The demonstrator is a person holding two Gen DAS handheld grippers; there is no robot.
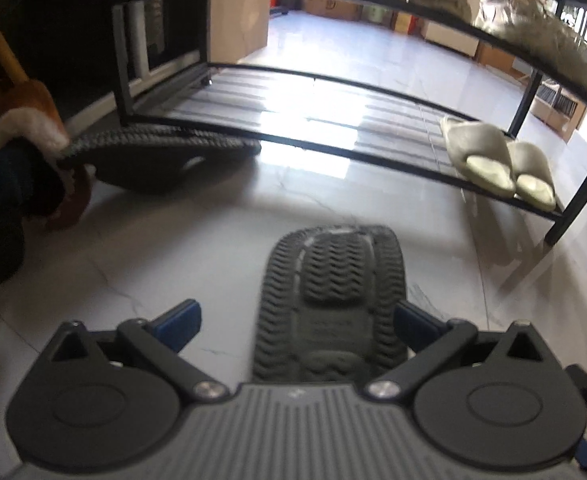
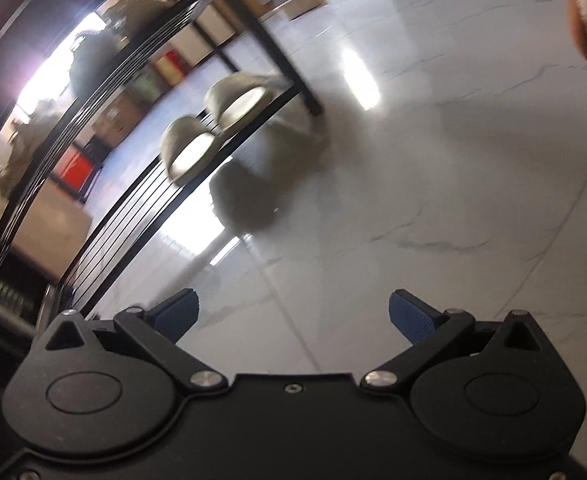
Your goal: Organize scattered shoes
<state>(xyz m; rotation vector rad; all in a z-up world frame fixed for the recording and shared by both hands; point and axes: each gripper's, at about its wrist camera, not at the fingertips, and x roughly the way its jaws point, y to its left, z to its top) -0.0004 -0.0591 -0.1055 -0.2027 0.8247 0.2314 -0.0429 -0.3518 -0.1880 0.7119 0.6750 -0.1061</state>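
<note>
In the left wrist view my left gripper is open, and a dark slipper lies sole up between its jaws, against the right finger and clear of the left one. A second dark slipper is held at the left, its toe on the front bar of the black shoe rack. A pair of pale slippers sits on the rack's bottom shelf at the right. In the right wrist view my right gripper is open and empty above the floor, with the pale slippers ahead to the left.
Olive shoes rest on the rack's upper shelf. The rack's legs stand on a glossy white tiled floor. A fur-cuffed sleeve and hand are at the left. Cardboard boxes line the far wall.
</note>
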